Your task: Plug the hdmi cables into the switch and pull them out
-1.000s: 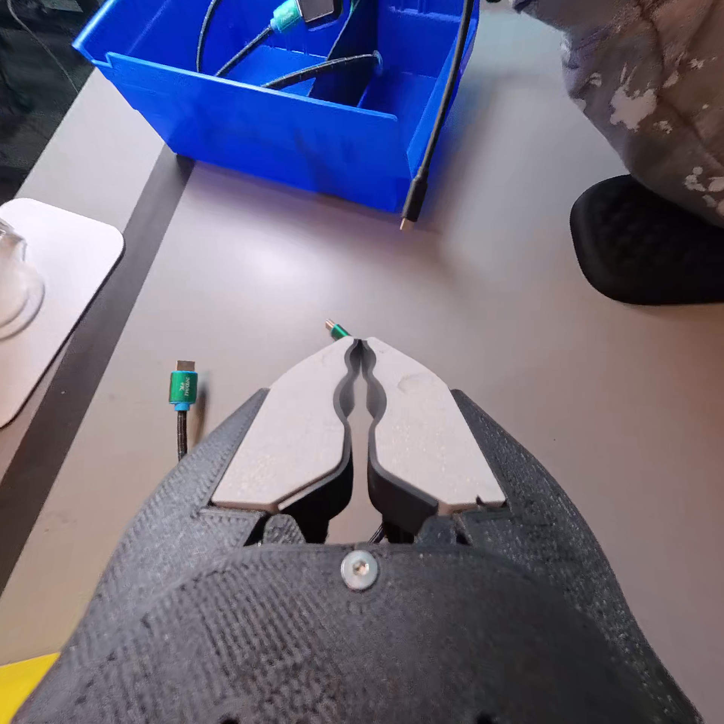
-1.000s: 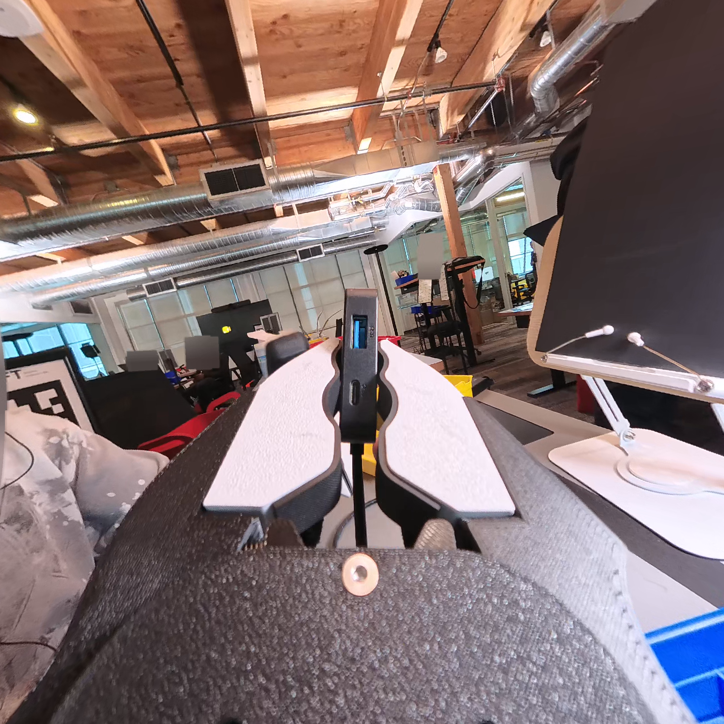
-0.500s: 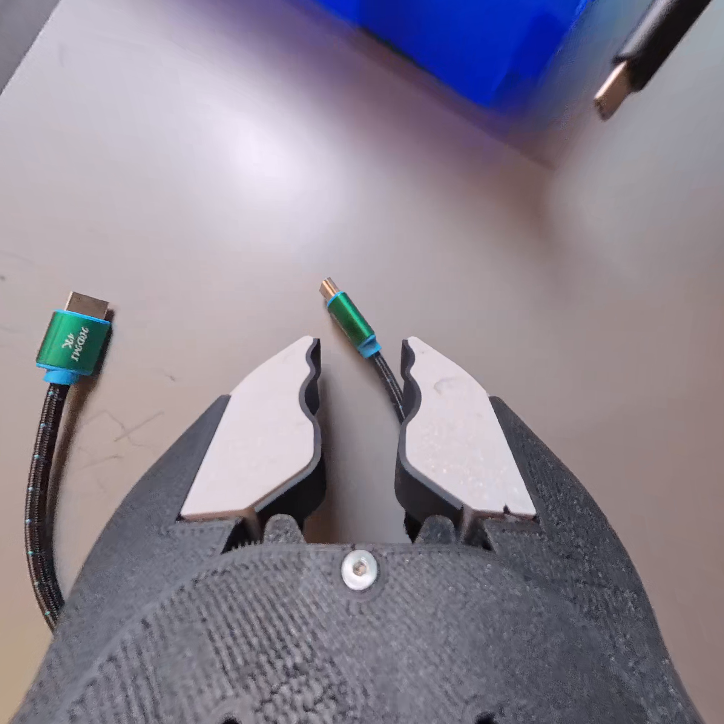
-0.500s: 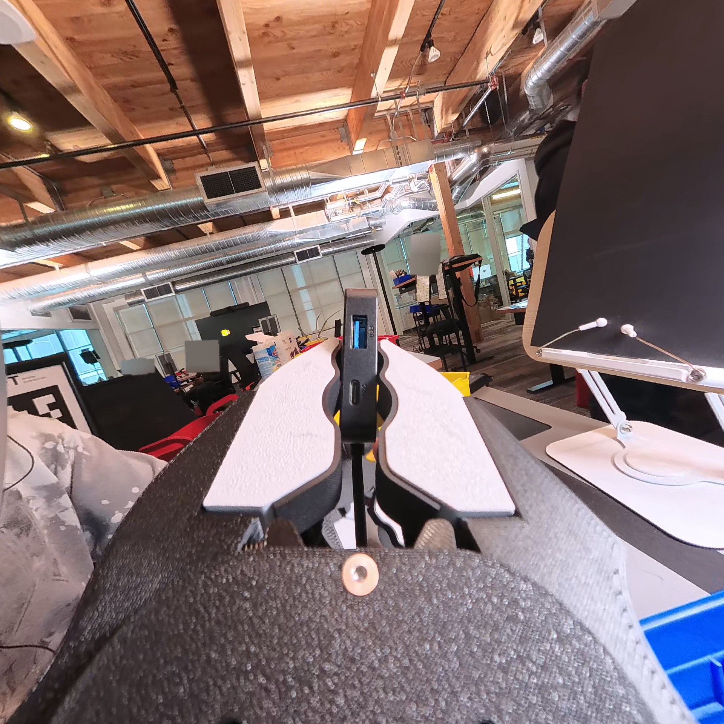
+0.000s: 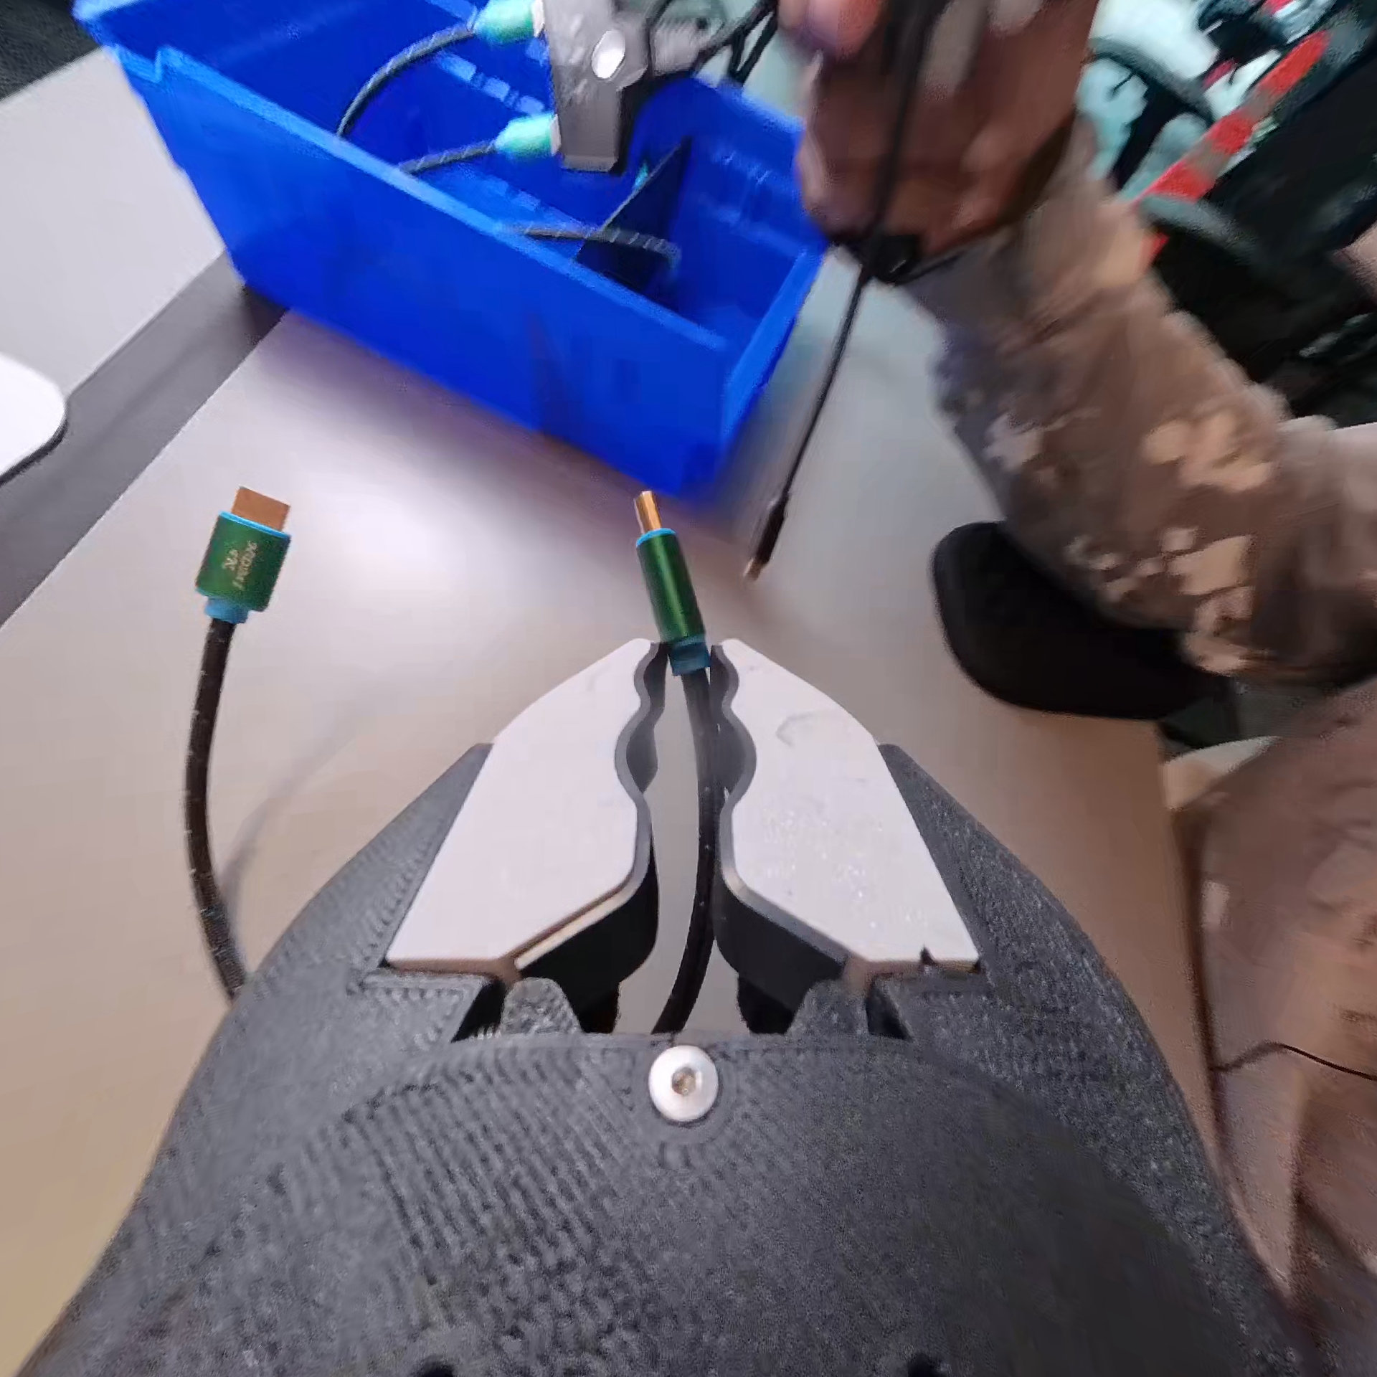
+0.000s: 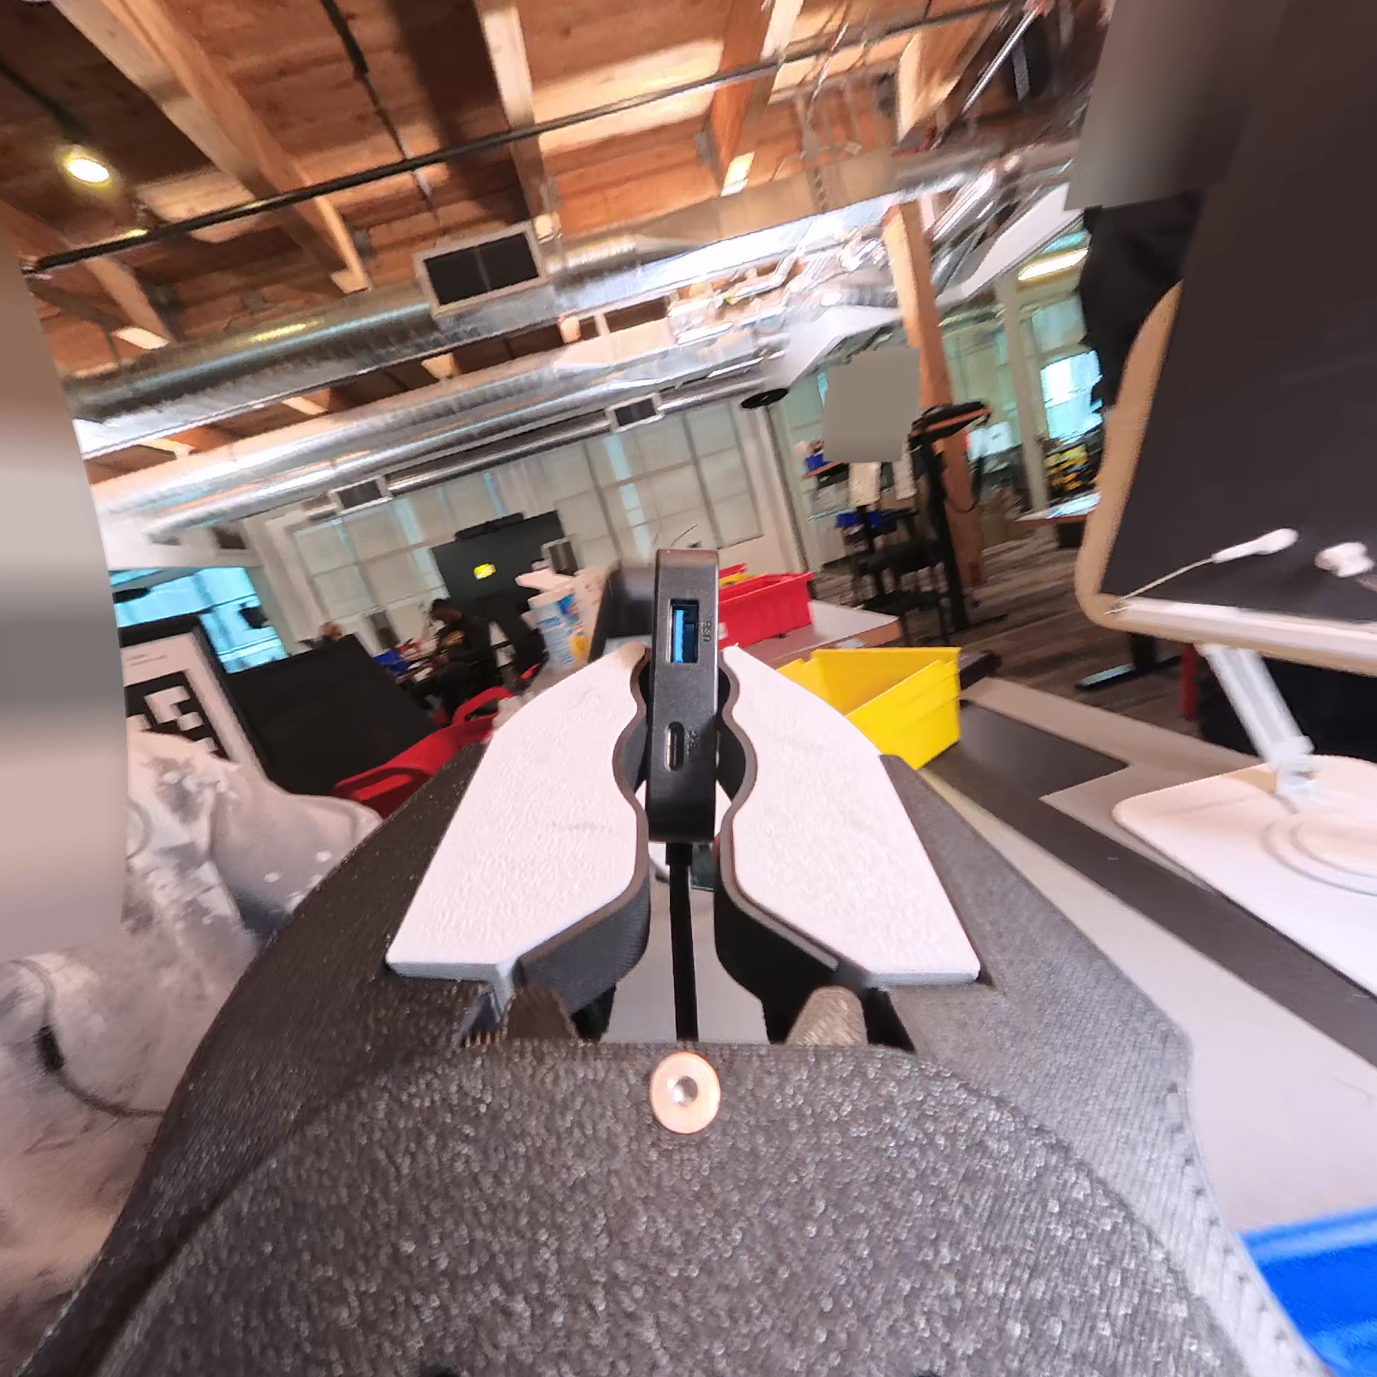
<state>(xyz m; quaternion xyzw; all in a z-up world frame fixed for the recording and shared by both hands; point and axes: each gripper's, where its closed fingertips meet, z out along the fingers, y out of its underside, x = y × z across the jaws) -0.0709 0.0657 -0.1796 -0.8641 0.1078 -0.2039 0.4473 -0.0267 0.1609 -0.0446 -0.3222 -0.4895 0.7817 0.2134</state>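
Your left claw (image 5: 684,656) is closed on a braided black HDMI cable (image 5: 668,589) at its blue collar, the green plug with gold tip jutting past the fingertips above the tabletop (image 5: 447,670). A second, matching cable (image 5: 242,555) lies apart toward the tabletop's left edge. Your right claw (image 6: 682,659) clamps the slim black switch (image 6: 684,700) upright between its fingers.

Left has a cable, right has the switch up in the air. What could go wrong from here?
1. The left gripper pinches the green-shelled HDMI plug only at its blue collar, so the plug may pivot when pushed into a port.
2. The black slim switch sits edge-on in the right gripper; insertion force could slide it.
3. The second braided green HDMI cable lies nearby and could snag.
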